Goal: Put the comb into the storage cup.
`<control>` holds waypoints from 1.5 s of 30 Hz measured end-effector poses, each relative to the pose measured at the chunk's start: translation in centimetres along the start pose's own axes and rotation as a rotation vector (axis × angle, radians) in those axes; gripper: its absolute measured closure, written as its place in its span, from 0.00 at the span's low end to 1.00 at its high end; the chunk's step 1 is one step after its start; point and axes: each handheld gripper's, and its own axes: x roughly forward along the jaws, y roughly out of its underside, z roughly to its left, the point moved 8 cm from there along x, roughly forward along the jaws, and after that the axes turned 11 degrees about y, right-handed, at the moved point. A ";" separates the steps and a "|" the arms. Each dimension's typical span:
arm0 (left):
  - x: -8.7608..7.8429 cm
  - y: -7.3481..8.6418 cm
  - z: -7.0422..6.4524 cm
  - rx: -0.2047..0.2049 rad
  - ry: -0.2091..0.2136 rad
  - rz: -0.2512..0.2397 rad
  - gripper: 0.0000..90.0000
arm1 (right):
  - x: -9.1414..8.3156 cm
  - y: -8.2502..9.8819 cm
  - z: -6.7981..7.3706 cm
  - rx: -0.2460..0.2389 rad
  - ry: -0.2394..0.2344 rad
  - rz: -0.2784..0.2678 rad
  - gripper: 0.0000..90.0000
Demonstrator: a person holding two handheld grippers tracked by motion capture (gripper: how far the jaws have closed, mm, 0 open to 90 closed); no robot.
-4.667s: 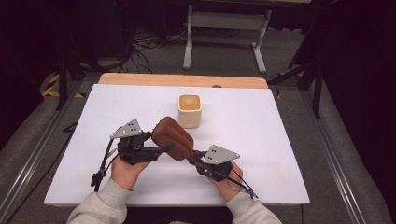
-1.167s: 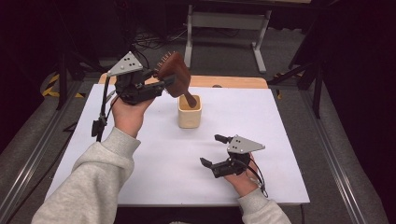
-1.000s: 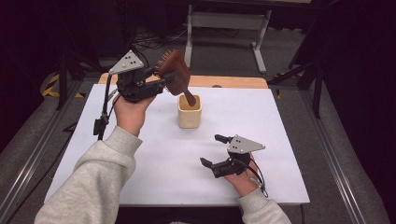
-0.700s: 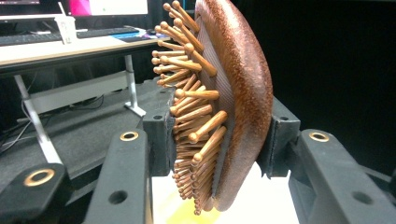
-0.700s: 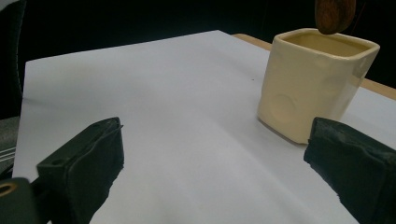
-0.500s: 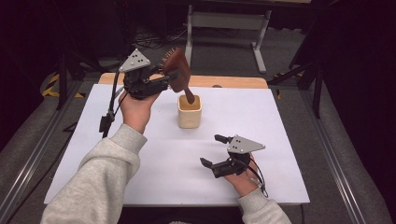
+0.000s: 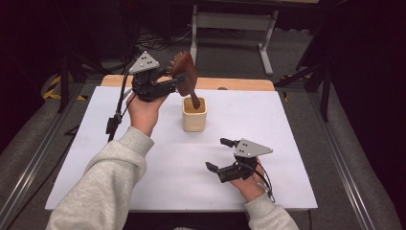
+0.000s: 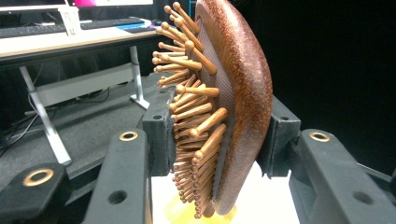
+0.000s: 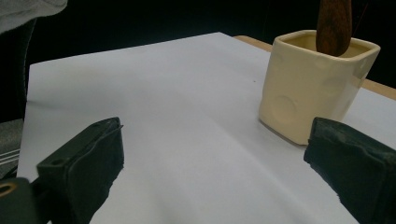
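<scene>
**Hairbrush going handle-first into the cup**

High view: the left gripper (image 7: 173, 85) holds the dark brown wooden paddle hairbrush (image 7: 186, 75) by its head, above the cream square ceramic cup (image 7: 194, 114) near the far middle of the white tabletop (image 7: 95, 143). The brush hangs handle-down; the handle tip sits inside the cup mouth, the head well above the rim. The right gripper (image 7: 221, 154) rests low on the tabletop, near the front edge and apart from the cup, fingers spread wide with nothing between them.

Step judged: insertion under way, not finished. Next move calls for lowering the handle straight down, then letting go only once the brush can lean on the rim without tipping the cup.

Left gripper view: fingers (image 8: 159, 135) clamp the brush head across its thickness, one on the wooden pins, the other on the smooth back. That bite is unclear from above.

Right gripper view: side-on look at the cup (image 9: 313, 86), dimpled wall, with the handle end (image 9: 333, 25) dipping below the rim, which confirms entry. Fingers (image 9: 88, 163) apart, empty.
</scene>
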 end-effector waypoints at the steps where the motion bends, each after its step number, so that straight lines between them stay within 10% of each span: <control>1: 0.1 0.1 0.1 0.002 -0.001 0.003 0.62 | 0.0 0.0 0.0 -0.001 -0.001 0.000 0.05; 45: 4.2 5.4 2.7 -0.139 0.000 0.174 0.62 | -0.3 0.1 0.2 -0.003 -0.014 0.000 0.05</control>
